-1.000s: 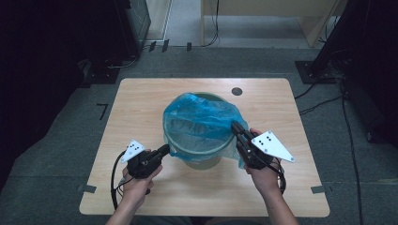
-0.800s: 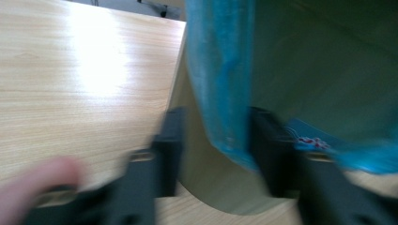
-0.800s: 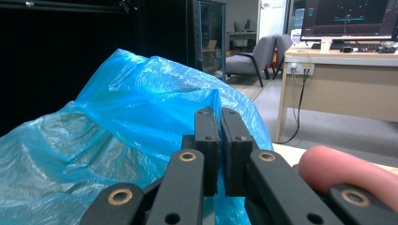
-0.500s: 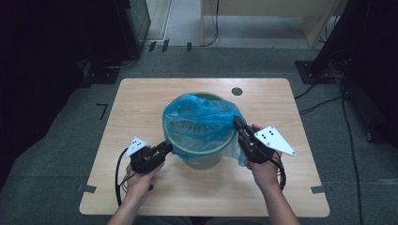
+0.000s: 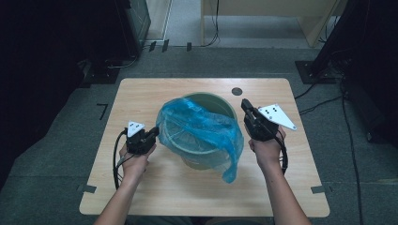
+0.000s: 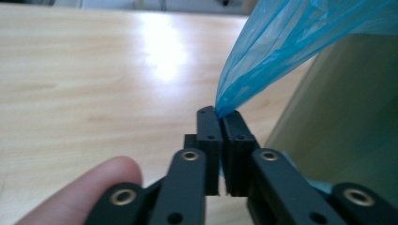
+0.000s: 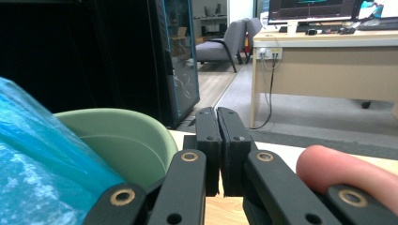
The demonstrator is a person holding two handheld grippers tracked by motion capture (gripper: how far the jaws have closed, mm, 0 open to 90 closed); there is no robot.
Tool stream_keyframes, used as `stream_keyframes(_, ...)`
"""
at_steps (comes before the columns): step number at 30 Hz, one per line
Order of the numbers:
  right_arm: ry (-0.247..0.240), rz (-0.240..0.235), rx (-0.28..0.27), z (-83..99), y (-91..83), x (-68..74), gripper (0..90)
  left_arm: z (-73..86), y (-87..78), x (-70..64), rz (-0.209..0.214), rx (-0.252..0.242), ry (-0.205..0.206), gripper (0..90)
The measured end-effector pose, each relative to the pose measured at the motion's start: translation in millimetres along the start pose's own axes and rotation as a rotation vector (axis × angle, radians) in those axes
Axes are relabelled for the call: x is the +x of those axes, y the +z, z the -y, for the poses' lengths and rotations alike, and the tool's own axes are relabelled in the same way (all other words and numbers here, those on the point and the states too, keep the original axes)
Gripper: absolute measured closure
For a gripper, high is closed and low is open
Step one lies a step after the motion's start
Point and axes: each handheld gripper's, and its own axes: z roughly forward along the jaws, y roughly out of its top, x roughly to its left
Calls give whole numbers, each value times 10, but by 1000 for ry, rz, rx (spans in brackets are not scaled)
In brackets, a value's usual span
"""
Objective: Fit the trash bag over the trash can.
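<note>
The left gripper (image 6: 219,115) has its jaws pressed together on a pinch of the blue plastic bag (image 5: 199,129), right at the bag's edge, and from the left gripper view the film runs taut up and away from the tips toward the pale green bin (image 5: 225,104), just beside that gripper. I'd judge the pinch is there to pull the bag's mouth out over the bin's left rim, since the bag is draped across the top of the bin rather than seated around it. The right gripper (image 5: 248,108) sits just right of the bin, near its far-right rim; its jaws are closed against each other with nothing visible between them in the right gripper view, so it seems to have no hold of the bag. That side looks unfinished: a loose tail of blue film hangs down the bin's near-right side toward the table (image 5: 141,187). The bin stands about mid-table, with the bag over most of its opening and only the far rim bare. Each hand grips its tool from the near side, cables trailing back.
</note>
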Motion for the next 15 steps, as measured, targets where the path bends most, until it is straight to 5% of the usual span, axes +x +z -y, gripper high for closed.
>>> stream_keyframes(3, 2, -65, -42, 3, -128, 58, 817, -18, -86, -60, 40, -50, 14, 723)
stream_keyframes(8, -81, -195, -92, -76, -444, 266, 701, -63, -231, -75, 5, -110, -8, 576)
stream_keyframes(15, -110, -332, -95, -116, -648, 405, 546, -94, -612, -100, 69, -281, -68, 526)
